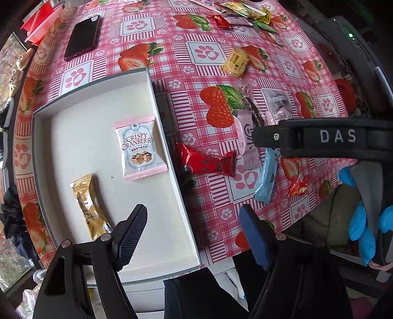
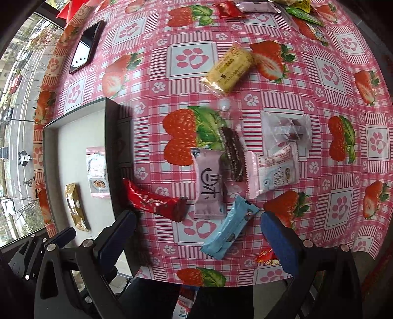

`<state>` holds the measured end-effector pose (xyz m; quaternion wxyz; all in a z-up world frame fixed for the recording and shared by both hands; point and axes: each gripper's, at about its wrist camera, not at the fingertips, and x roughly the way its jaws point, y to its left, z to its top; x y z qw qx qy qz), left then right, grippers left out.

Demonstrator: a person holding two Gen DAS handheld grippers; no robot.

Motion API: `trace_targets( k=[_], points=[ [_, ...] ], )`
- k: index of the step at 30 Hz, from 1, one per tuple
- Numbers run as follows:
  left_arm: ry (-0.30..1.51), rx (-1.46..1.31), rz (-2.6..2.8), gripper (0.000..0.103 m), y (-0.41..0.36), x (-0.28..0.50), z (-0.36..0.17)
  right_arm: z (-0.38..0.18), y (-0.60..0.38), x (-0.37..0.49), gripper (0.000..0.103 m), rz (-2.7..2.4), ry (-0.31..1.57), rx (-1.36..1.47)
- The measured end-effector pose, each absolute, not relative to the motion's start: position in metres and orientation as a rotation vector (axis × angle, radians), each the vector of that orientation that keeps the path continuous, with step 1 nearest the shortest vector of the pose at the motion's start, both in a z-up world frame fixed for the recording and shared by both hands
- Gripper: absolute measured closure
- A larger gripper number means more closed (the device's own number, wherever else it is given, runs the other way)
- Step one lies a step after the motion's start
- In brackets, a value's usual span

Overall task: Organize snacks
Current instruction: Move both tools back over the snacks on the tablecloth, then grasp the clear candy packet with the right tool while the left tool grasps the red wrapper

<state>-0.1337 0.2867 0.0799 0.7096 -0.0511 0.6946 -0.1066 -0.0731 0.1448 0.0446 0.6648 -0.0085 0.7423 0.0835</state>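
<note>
A shallow white box (image 1: 73, 117) lies on the strawberry tablecloth and holds a Crispy Cranberry packet (image 1: 140, 148) and a gold snack bar (image 1: 89, 206). My left gripper (image 1: 194, 235) is open and empty above the box's near right edge. My right gripper (image 2: 196, 235) is open and empty just above a light blue snack packet (image 2: 229, 230). Beside it lie a red bar (image 2: 154, 200), a mauve packet (image 2: 208, 184), a dark chocolate piece (image 2: 233, 152), a pink and white packet (image 2: 273, 171) and a clear wrapped sweet (image 2: 286, 130). The box shows at left in the right wrist view (image 2: 73, 137).
A yellow cracker packet (image 2: 229, 70) lies further back, and a phone (image 1: 82, 36) at the far left. More snacks (image 1: 245, 12) pile at the far edge. A small red sweet (image 2: 266, 256) sits near the table's front edge. The right gripper's body (image 1: 319, 136) crosses the left wrist view.
</note>
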Motion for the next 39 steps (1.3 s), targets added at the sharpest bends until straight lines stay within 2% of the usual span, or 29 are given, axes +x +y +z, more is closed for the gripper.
trace_targets(
  k=[10, 19, 25, 32, 35, 39],
  points=[
    [1.646, -0.223, -0.255, 0.023, 0.237, -0.119, 0.031, 0.009, 0.057, -0.059, 0.001, 0.046, 1.736, -0.013],
    [1.693, -0.545, 0.008, 0.023, 0.246, -0.109, -0.001, -0.027, 0.045, -0.034, 0.001, 0.139, 1.764, -0.123],
    [1.664, -0.764, 0.237, 0.023, 0.263, -0.107, -0.009, -0.029, 0.02, -0.004, 0.001, 0.098, 1.732, -0.006],
    [1.62, -0.806, 0.404, 0.02, 0.267, -0.094, -0.01, -0.016, 0.027, 0.031, 0.001, 0.268, 1.642, -0.293],
    [1.618, -0.784, 0.455, 0.018, 0.262, -0.087, -0.01, -0.022, 0.05, 0.034, 0.001, 0.381, 1.601, -0.513],
    [1.612, -0.77, 0.501, 0.015, 0.255, -0.08, -0.009, -0.038, 0.083, 0.033, 0.001, 0.502, 1.576, -0.672]
  ],
)
